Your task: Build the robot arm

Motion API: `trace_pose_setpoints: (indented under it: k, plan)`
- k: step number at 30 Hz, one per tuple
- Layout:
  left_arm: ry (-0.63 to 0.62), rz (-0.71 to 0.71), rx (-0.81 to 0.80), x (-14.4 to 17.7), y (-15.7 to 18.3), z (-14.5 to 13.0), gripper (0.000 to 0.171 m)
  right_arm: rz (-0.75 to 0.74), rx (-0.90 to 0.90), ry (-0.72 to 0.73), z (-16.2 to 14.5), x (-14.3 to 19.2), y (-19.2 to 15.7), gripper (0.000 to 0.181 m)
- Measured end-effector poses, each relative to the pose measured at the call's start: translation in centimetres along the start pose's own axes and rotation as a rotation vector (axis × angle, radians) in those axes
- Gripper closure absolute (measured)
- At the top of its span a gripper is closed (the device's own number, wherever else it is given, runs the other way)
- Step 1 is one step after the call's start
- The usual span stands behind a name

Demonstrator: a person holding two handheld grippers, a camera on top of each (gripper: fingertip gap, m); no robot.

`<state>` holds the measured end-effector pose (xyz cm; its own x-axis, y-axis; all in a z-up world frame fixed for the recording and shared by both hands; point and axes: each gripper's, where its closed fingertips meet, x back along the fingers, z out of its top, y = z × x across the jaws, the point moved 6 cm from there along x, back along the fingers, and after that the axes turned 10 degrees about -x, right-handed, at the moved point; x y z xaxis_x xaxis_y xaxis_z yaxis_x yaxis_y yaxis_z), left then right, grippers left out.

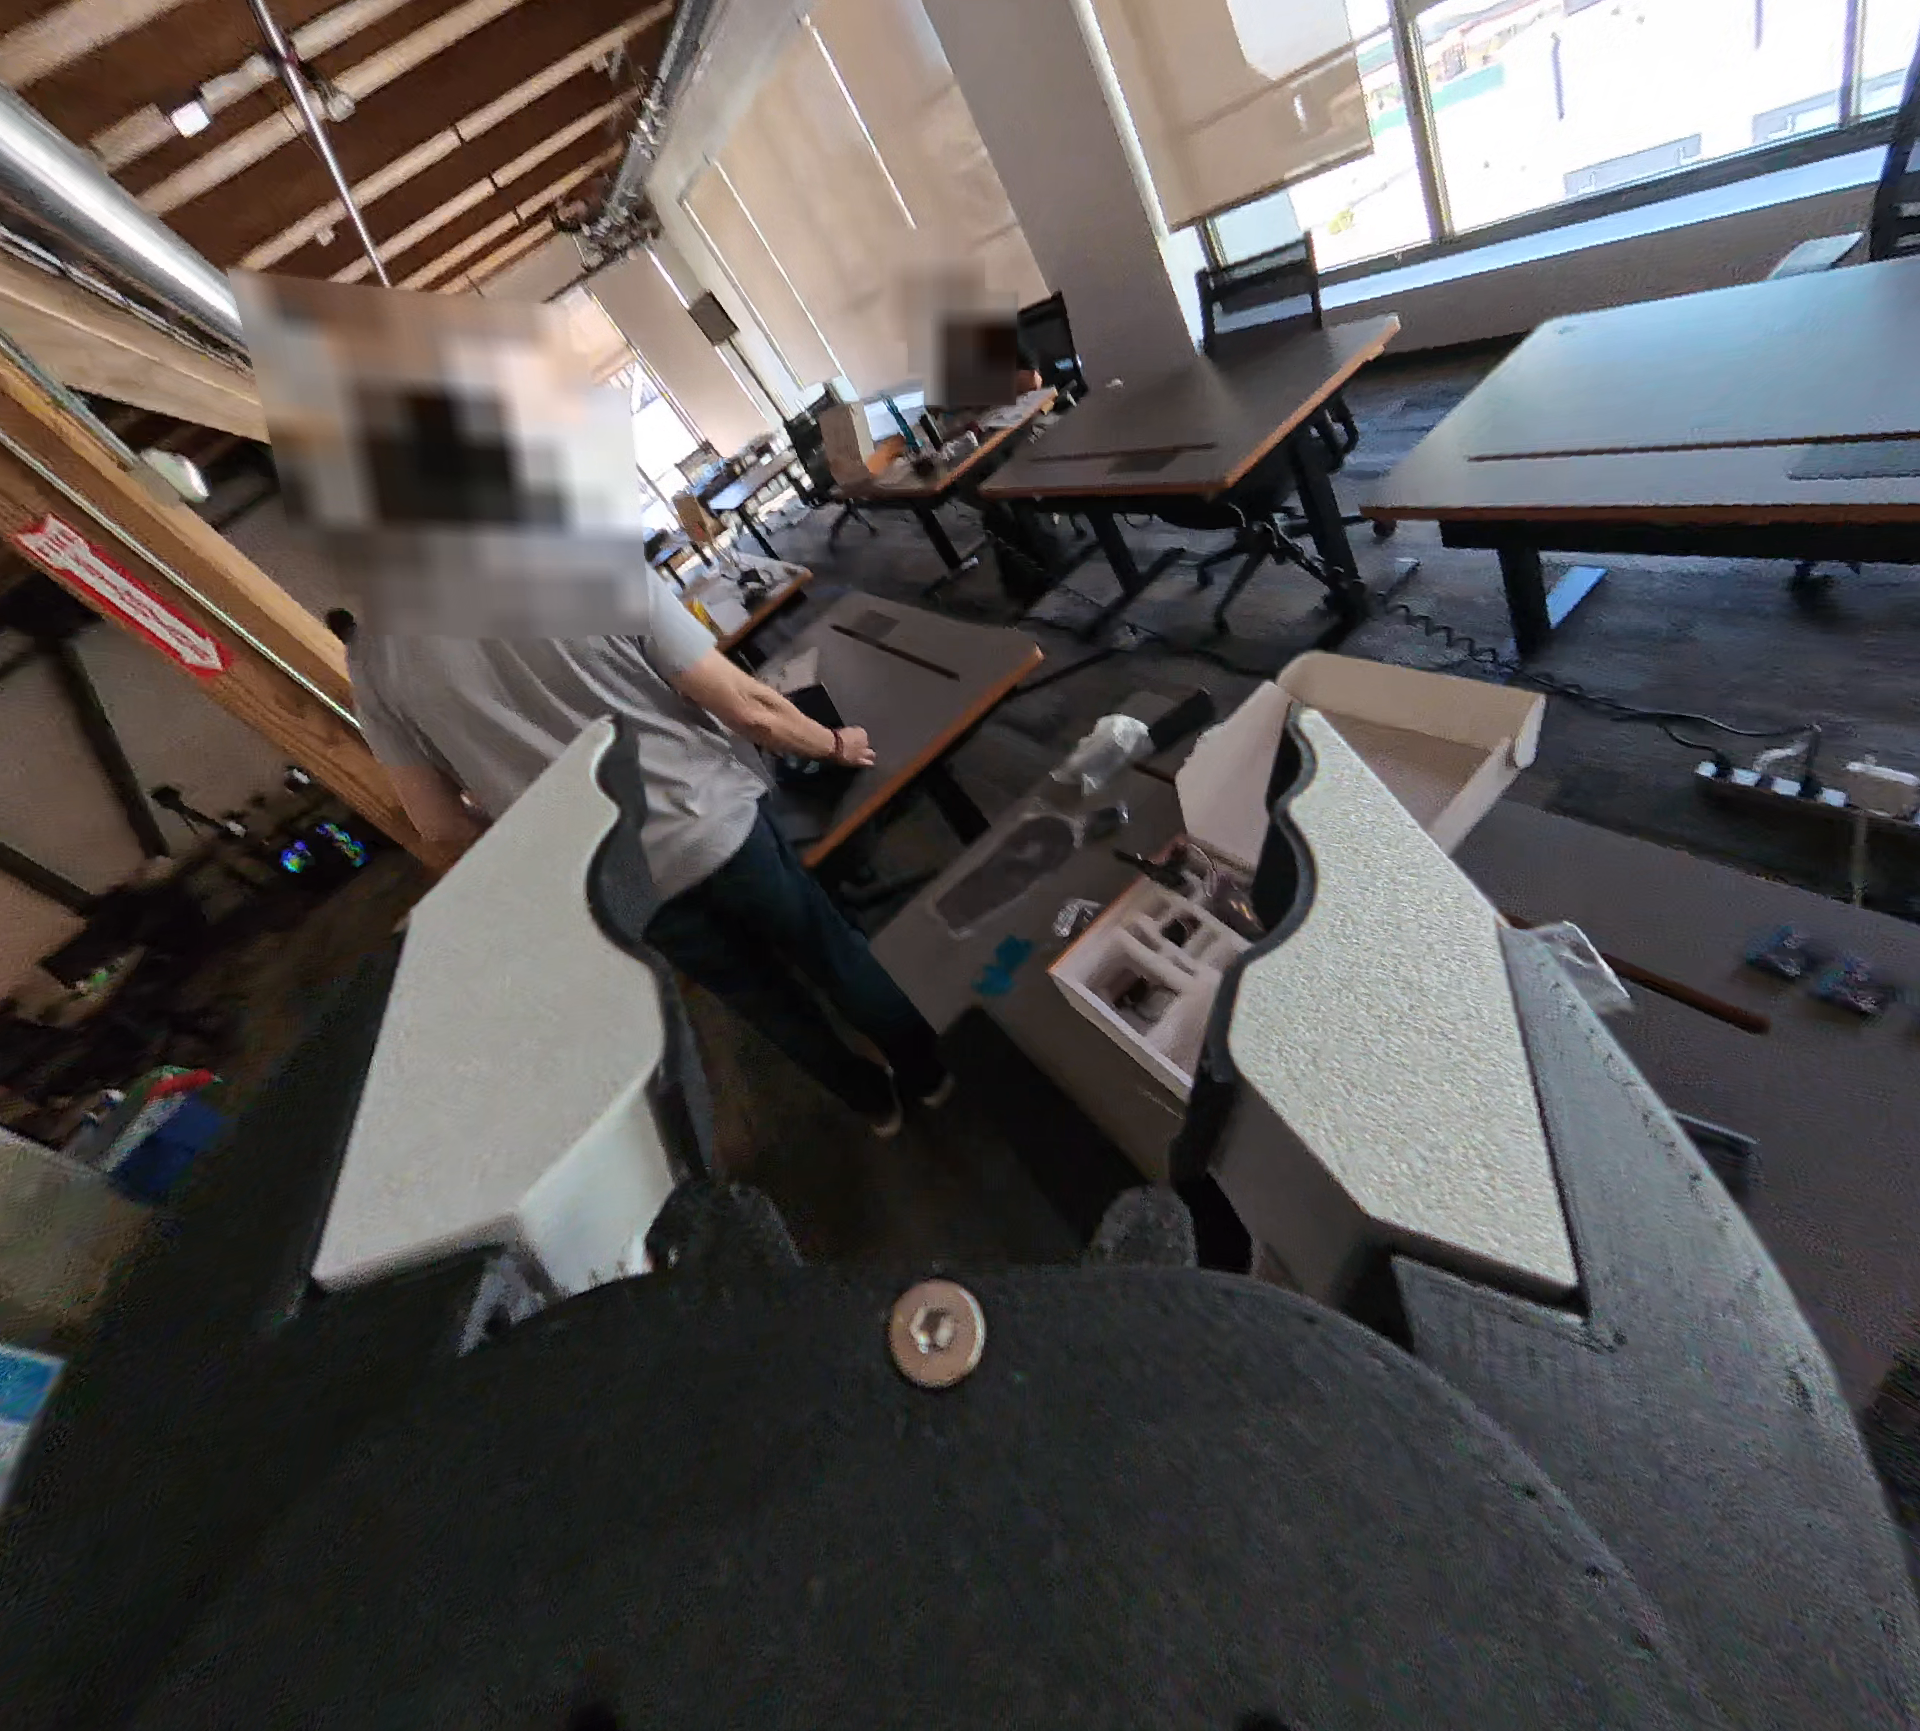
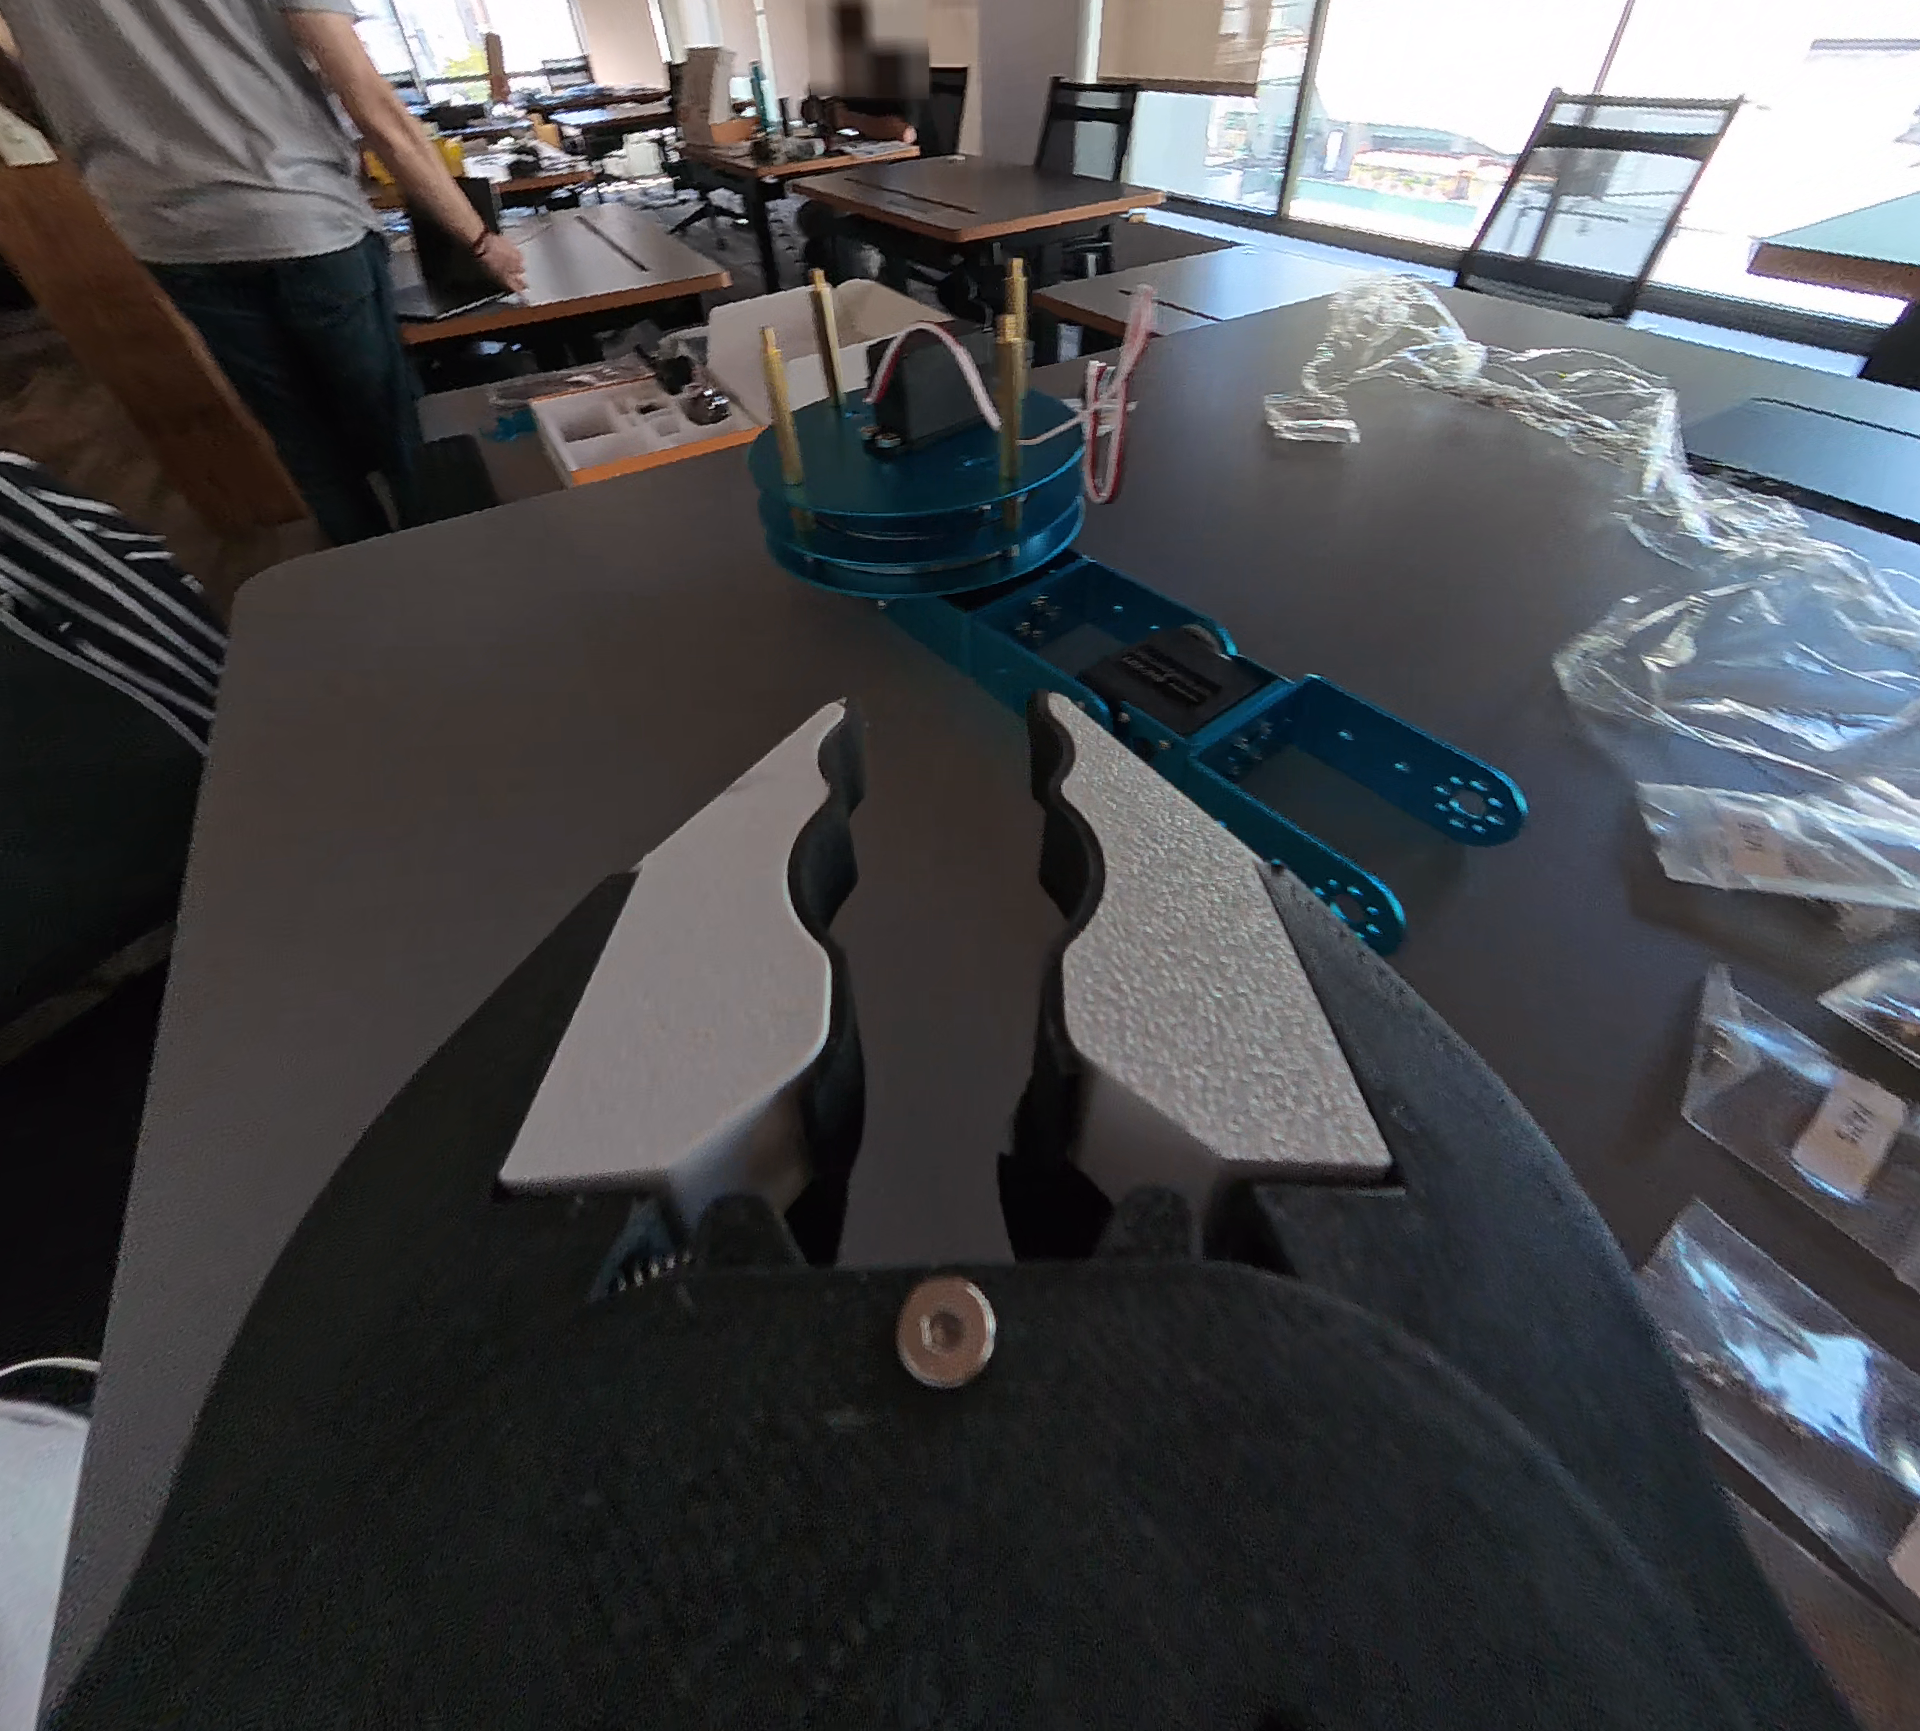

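Note:
My right gripper point(image 2: 943, 720) is open and empty, low over a dark table point(image 2: 520, 642). Just ahead and to its right lies a blue metal arm assembly point(image 2: 1174, 705) with a black servo in its bracket. Its round blue base point(image 2: 914, 497) carries several brass standoffs, a second black servo and red-and-white wires. My left gripper point(image 1: 951, 746) is open wide and empty, held up in the air and tilted. Beyond its fingers stands an open white box point(image 1: 1423, 746) beside a white foam tray point(image 1: 1132, 964) of small parts.
Clear plastic wrap point(image 2: 1714, 601) and small parts bags point(image 2: 1829, 1110) lie on the table's right side. A person in a grey shirt point(image 1: 582, 725) stands by a nearby desk point(image 1: 914, 673), also in the right wrist view point(image 2: 197, 71). Rows of desks point(image 1: 1195, 424), chairs and a power strip point(image 1: 1808, 788) lie beyond.

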<state>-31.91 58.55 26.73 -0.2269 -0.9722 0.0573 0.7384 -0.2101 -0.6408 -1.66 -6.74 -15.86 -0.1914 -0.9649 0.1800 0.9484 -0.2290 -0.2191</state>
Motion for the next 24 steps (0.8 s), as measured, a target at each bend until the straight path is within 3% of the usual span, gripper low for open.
trace_pose_setpoints:
  k: [4,12,19,24]
  plan:
    - [0.022,0.049,-0.098,-3.2,-1.4,1.3,0.052,-0.035,-0.023,0.037,0.3,0.4,0.7,0.149]
    - [-0.081,0.057,-0.15,-8.1,-2.4,-2.1,0.057,-0.114,0.095,0.02,0.2,0.2,0.4,0.15]
    - [0.027,-0.072,-0.099,-9.4,-3.3,-1.6,0.042,-0.159,0.213,-0.024,-0.3,-0.2,-0.1,0.151]
    - [-0.057,-0.07,-0.193,-10.5,-3.7,-3.8,0.029,-0.21,0.261,-0.056,-0.6,-0.5,0.0,0.152]
